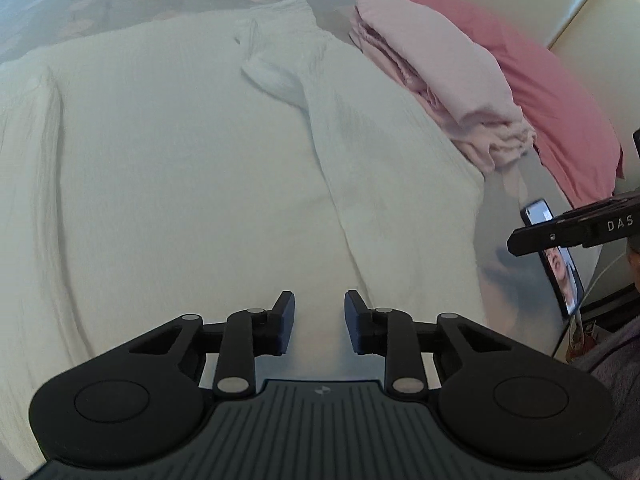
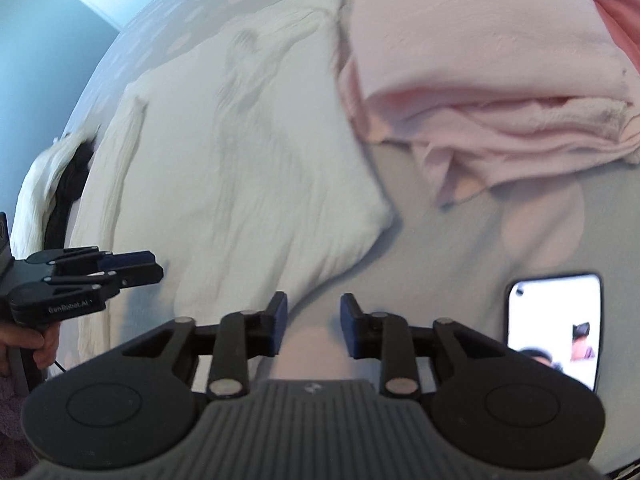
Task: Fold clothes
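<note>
- Your left gripper (image 1: 319, 322) has its jaws apart with nothing between them, hanging over the near edge of the white garment (image 1: 192, 168).
- Your right gripper (image 2: 313, 326) is also parted and empty, above the bedsheet (image 2: 460, 248) just past the garment's corner.
- The white garment lies spread on the bed, with the folded pink clothes (image 2: 480, 72) stacked just beside it.
- A lit phone (image 2: 554, 328) lies on the sheet.

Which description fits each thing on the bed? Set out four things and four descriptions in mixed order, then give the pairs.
1 white garment
2 pale pink clothes
3 phone
4 left gripper

A folded in a stack
B screen lit, lying on the sheet
C spread out flat
D open, nothing between its fingers

Pairs: 1-C, 2-A, 3-B, 4-D
</note>
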Tool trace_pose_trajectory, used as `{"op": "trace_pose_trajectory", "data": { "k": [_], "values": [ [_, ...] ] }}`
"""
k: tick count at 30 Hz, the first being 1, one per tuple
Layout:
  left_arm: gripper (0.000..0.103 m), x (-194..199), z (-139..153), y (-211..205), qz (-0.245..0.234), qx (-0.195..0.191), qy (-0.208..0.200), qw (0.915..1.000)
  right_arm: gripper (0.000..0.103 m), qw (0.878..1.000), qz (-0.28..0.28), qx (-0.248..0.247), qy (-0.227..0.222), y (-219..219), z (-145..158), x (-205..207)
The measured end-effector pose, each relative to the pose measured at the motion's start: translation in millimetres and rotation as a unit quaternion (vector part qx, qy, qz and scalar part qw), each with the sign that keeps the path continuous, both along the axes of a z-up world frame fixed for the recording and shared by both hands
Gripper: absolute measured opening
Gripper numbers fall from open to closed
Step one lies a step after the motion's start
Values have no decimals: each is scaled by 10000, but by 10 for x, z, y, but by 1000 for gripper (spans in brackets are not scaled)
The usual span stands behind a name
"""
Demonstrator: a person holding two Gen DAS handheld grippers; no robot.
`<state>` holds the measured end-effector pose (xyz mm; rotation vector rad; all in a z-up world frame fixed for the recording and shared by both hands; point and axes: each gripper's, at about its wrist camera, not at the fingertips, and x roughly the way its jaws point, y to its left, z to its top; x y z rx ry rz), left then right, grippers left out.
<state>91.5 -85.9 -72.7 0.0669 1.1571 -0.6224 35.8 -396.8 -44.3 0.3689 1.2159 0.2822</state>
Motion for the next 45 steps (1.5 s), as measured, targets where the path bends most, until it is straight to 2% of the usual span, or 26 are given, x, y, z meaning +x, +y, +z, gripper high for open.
{"op": "trace_pose_trajectory", "data": {
  "k": [3,6,10,15,17,21,26,28,32,36,41,45],
  "values": [
    [21,-330,-142,45,42,-4,124,9999,38,9999,107,100,29,190,-78,-292],
    [21,-631,-118,-11,-145,-186,83,9997,38,9996,187,-162,-167,366,-81,-608],
    [15,-947,-146,-84,-337,-621,398,9967,39,9986,245,-251,-407,550,-80,-914],
    [15,-1247,-205,-236,-578,-1039,675,9906,43,9974,125,-280,-656,659,-30,-1153],
    [15,-1289,-235,-277,-590,-1113,752,9892,44,9966,122,-314,-758,712,-25,-1195],
    [15,-1319,-191,-231,-611,-946,661,9914,44,9961,125,-328,-806,758,-50,-1199],
    [15,-1231,-89,-139,-459,-853,548,9938,44,9980,45,-384,-496,709,-208,-1091],
    [15,-1131,3,-93,-381,-873,448,9944,44,9984,-59,-261,-506,612,-151,-1035],
    [15,-818,167,5,-104,-859,213,9960,44,9977,-262,-329,-531,365,-12,-794],
    [16,-459,281,66,92,-849,-2,9963,43,9979,-236,-252,-547,121,63,-477],
    [17,-180,222,-12,256,-896,62,9956,41,9959,-306,-451,-720,-136,44,-33],
    [17,-222,137,-151,125,-1139,272,9930,41,9956,-461,-427,-702,-257,-34,345]
  ]
}}
